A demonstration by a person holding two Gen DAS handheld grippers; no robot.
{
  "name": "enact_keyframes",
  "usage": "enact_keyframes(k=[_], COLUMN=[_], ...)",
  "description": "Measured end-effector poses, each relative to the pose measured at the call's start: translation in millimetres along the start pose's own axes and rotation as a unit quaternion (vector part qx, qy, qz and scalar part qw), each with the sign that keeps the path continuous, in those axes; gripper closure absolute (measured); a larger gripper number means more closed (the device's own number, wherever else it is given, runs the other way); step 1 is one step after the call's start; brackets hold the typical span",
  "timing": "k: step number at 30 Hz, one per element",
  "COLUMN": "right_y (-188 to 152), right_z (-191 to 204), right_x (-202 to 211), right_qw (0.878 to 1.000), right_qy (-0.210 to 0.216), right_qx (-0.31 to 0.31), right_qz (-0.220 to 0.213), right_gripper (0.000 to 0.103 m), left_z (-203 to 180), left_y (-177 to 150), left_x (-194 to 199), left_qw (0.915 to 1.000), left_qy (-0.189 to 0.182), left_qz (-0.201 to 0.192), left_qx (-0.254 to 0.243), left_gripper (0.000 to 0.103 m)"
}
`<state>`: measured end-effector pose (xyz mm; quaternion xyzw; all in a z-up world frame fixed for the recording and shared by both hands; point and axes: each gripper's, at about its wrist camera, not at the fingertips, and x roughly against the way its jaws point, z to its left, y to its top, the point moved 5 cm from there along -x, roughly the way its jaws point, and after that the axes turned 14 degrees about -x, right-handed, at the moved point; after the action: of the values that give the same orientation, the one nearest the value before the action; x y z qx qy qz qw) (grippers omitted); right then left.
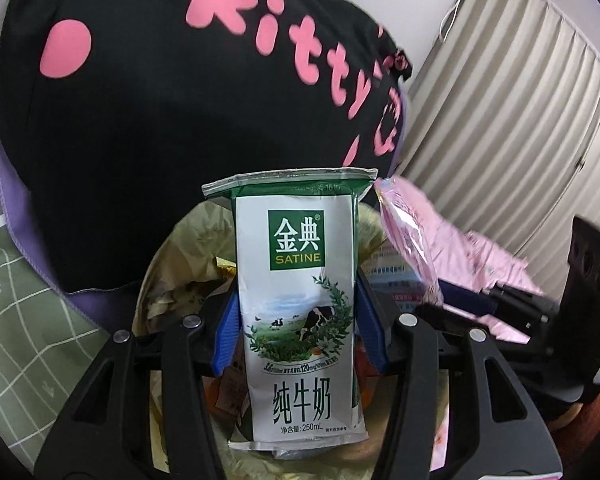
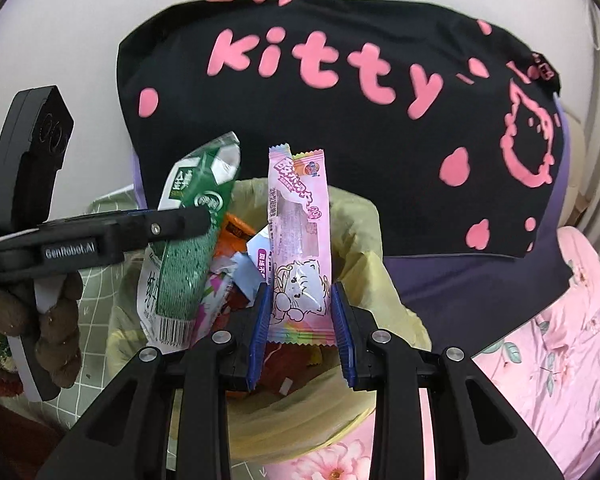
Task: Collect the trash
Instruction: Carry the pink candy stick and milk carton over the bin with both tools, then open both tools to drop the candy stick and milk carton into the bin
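My left gripper (image 1: pixel 298 320) is shut on a flattened white and green Satine milk carton (image 1: pixel 298 304) and holds it upright over the open trash bin (image 1: pixel 172 264). The carton also shows in the right wrist view (image 2: pixel 188 240), with the left gripper (image 2: pixel 188 218) clamped across it. My right gripper (image 2: pixel 300 316) is shut on a pink snack wrapper (image 2: pixel 300 248) with a cat drawing, held upright above the bin (image 2: pixel 364 248). The wrapper shows in the left wrist view (image 1: pixel 408 240). The bin has a yellowish liner and holds several wrappers.
A black cloth with pink "kitty" lettering (image 2: pixel 340 100) drapes just behind the bin. Pink floral bedding (image 2: pixel 560 360) lies to the right. A green checked mat (image 1: pixel 28 320) lies to the left. Pleated curtains (image 1: pixel 520 100) hang behind.
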<state>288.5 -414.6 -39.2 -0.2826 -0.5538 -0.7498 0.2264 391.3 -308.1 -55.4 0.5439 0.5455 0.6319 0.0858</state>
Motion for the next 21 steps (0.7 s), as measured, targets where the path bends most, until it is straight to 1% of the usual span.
enact_keyframes(k=[5, 8, 15, 21], right_y=[-1, -1, -6, -10], right_z=[8, 10, 9, 2], right_x=[-11, -16, -16, -7], right_qw=[1.0, 1.0, 1.0, 0.999], right_qy=[0.015, 0.018, 0.011, 0.012], right_qx=[0.01, 0.009, 0.006, -0.011], right_qz=[0.009, 0.015, 0.029, 0.041], right_gripper=[0.074, 0.074, 0.074, 0.074], left_z=[-3, -5, -10, -16], left_y=[3, -2, 5, 13], left_x=[3, 8, -9, -22], left_qw=[0.9999, 0.9998, 0.9988, 0.9979], left_qy=[0.002, -0.003, -0.034, -0.044], left_qz=[0.008, 0.016, 0.033, 0.044], left_qx=[-0.01, -0.015, -0.006, -0.018], left_gripper=[0.055, 0.055, 0.055, 0.055])
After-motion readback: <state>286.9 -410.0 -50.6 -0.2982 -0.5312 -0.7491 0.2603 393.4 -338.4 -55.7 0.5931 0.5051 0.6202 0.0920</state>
